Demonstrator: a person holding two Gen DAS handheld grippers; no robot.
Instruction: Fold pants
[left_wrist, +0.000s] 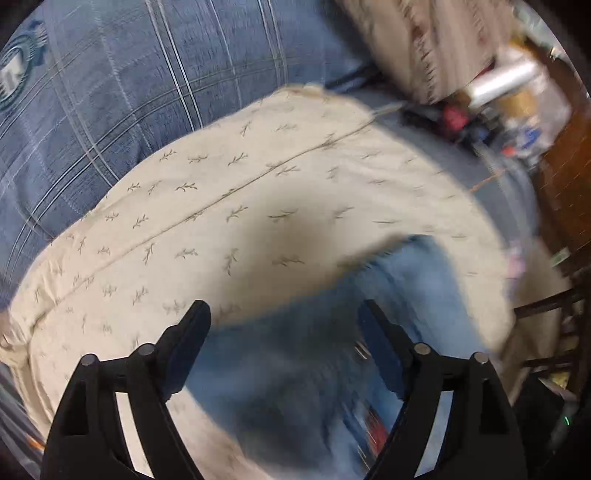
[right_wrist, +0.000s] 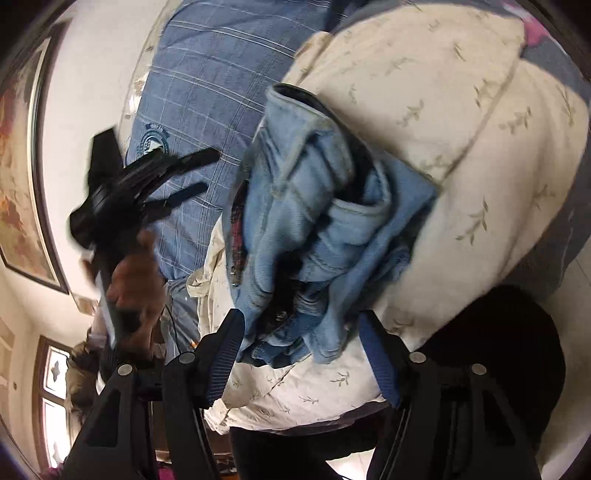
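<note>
A crumpled pair of light-blue jeans (right_wrist: 314, 229) lies heaped on a cream quilt (right_wrist: 480, 184) printed with leaf sprigs. My right gripper (right_wrist: 301, 326) is open, and the near edge of the heap lies between its blue-padded fingers without being pinched. In the left wrist view the jeans (left_wrist: 369, 332) are a blurred blue patch on the quilt (left_wrist: 221, 206). My left gripper (left_wrist: 284, 314) hangs open above them with nothing between its fingers. From the right wrist view the left gripper (right_wrist: 210, 170) is seen at the left, held by a hand (right_wrist: 136, 280).
A blue plaid cover (left_wrist: 147, 92) (right_wrist: 207, 92) spreads beyond the quilt. A cluttered side table (left_wrist: 498, 110) and a dark wooden chair (left_wrist: 546, 332) stand at the right. A framed picture (right_wrist: 22, 184) and a window (right_wrist: 55, 387) are on the wall. A dark round object (right_wrist: 498, 350) sits near the bed's edge.
</note>
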